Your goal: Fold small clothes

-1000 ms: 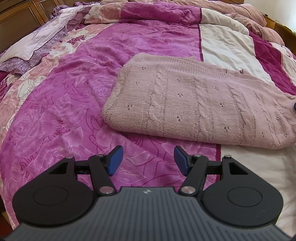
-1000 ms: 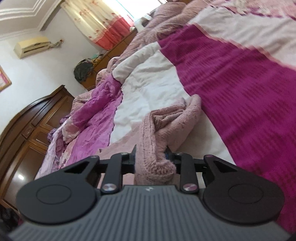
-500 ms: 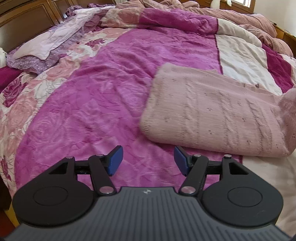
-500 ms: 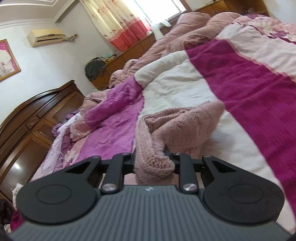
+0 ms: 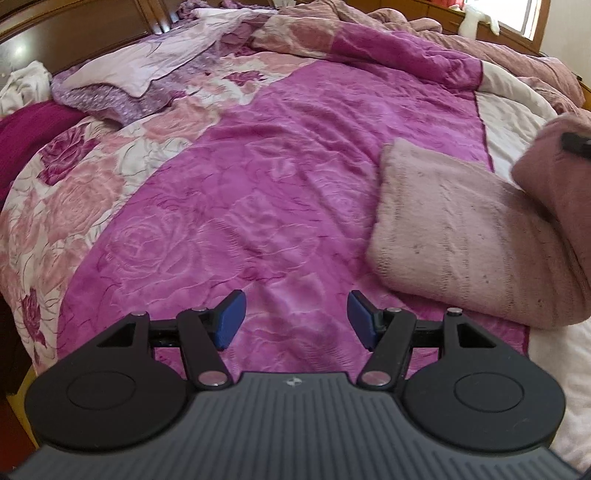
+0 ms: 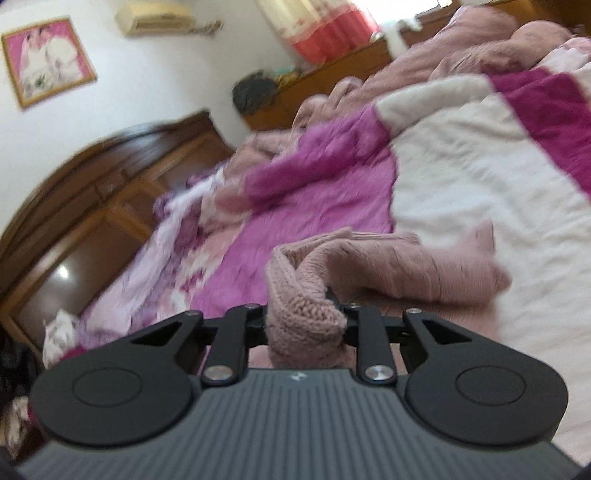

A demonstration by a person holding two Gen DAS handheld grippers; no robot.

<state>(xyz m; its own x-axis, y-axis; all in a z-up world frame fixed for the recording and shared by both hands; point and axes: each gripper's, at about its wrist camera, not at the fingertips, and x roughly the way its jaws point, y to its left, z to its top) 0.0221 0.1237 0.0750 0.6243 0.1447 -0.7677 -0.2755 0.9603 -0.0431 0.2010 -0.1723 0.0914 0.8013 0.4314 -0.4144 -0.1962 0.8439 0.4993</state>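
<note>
Home bedroom: bed w/ floral quilt (image 5: 280,192), wood headboard (image 6: 92,206), framed pic (image 6: 48,61), AC unit (image 6: 157,18).

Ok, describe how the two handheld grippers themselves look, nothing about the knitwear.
Both match: the left gripper and right gripper have ribbed dark-grey bodies with a small logo, two round black discs, and black linkage arms with silver pivot screws. The left's finger pads are blue. No cables or sleeves show.

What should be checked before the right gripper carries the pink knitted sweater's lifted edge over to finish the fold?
1. Right gripper shut on the pink knitted sweater: ok.
2. Left gripper open and holding nothing: ok.
3. Sweater body lying flat on the magenta floral bedspread: ok.
4. Left gripper pinning the sweater: not ok, it is beside it, apart.
5. Depth of the right gripper's bite: cannot tell, fabric hides the fingertips.
</note>
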